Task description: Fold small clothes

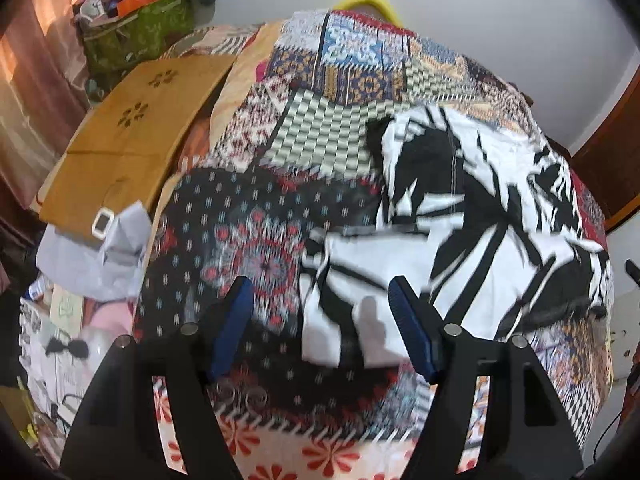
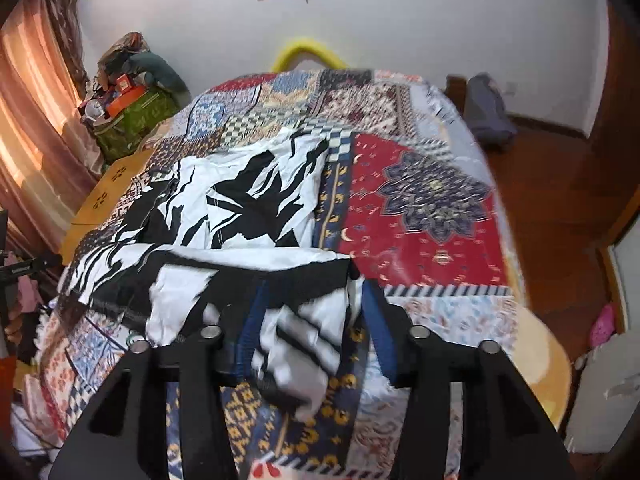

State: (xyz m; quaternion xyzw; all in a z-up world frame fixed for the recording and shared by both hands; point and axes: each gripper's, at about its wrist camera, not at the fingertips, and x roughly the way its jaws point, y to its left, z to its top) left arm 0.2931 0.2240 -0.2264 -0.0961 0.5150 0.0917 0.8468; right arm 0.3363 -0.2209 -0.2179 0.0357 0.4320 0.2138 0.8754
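Observation:
A black-and-white patterned garment point(image 1: 460, 220) lies spread on a patchwork quilt point(image 1: 328, 140) that covers the bed. My left gripper point(image 1: 320, 286) hangs over the garment's near-left corner with its blue pads point(image 1: 234, 328) wide apart. The corner lies between them, gripped by neither. In the right wrist view the same garment point(image 2: 248, 200) has its near edge folded over. A bunched corner of it sags between the blue pads point(image 2: 248, 332) of my right gripper point(image 2: 316, 292). That gripper is open, and the quilt point(image 2: 420, 208) shows between the cloth and the right pad.
A flat cardboard box point(image 1: 132, 136) lies beside the bed on the left, with a stuffed green bag point(image 1: 136, 32) behind it and clutter on the floor. A yellow hoop point(image 2: 308, 50) stands at the far edge. Wooden floor point(image 2: 552, 184) with a grey bag point(image 2: 488, 108) lies to the right.

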